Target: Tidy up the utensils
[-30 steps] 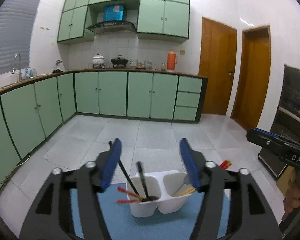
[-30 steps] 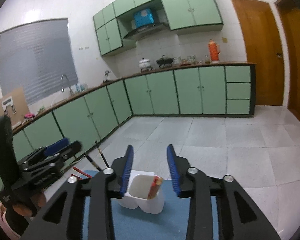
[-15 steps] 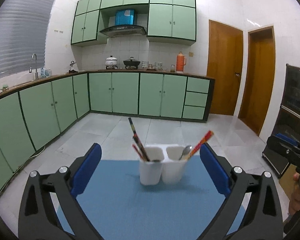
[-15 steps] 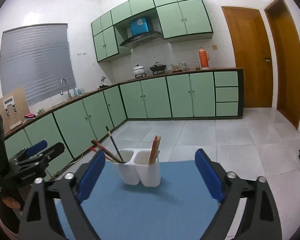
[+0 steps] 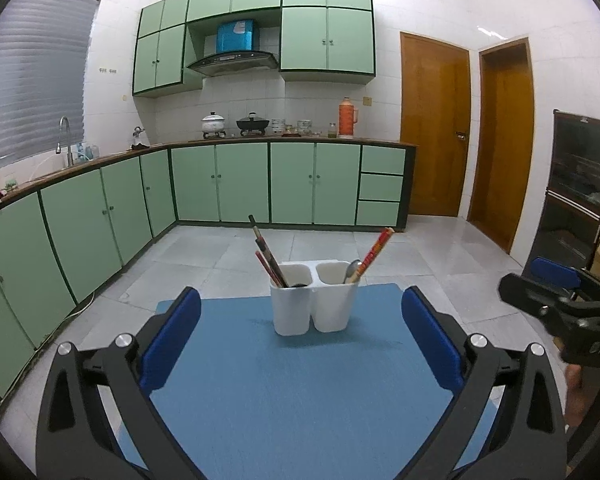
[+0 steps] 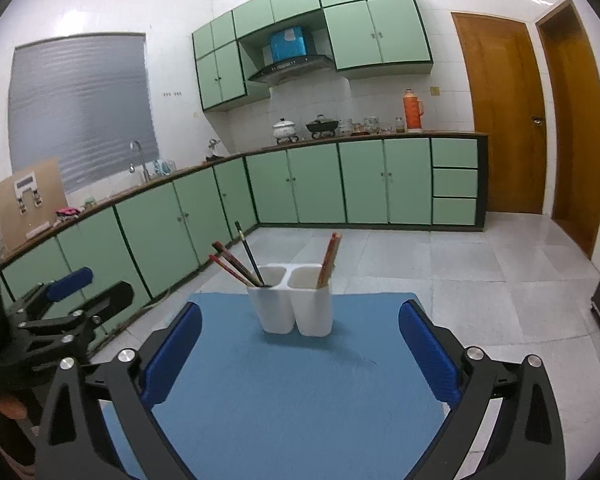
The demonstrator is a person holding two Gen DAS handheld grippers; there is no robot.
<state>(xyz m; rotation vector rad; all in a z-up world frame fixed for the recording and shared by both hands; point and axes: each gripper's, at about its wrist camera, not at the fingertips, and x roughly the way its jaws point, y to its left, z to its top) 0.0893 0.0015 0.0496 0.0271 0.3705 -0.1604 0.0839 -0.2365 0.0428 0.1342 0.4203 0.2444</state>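
A white two-compartment holder point(image 5: 314, 308) point(image 6: 290, 304) stands at the far end of a blue mat point(image 5: 300, 408) point(image 6: 292, 400). Its left cup holds dark and red chopsticks point(image 5: 268, 258) point(image 6: 236, 264). The right cup holds orange-red chopsticks point(image 5: 374, 250) point(image 6: 329, 256) and a metal spoon point(image 5: 354, 270). My left gripper point(image 5: 299, 295) is open, short of the holder, nothing between its fingers. My right gripper point(image 6: 300, 309) also hangs back from the holder; its jaws are opening wide and hold nothing. Each gripper shows at the edge of the other's view.
The mat's far edge point(image 5: 340, 286) drops off to a tiled floor. Green cabinets point(image 5: 292, 182) line the back and left walls. Two wooden doors point(image 5: 436, 124) stand at the right, with a dark cabinet point(image 5: 580, 188) nearer. A hand point(image 5: 576, 376) grips the right tool.
Both grippers have drawn back from the holder and opened wide. The holder, which sat close between the fingers, now stands farther off with the chopsticks left in its cups.
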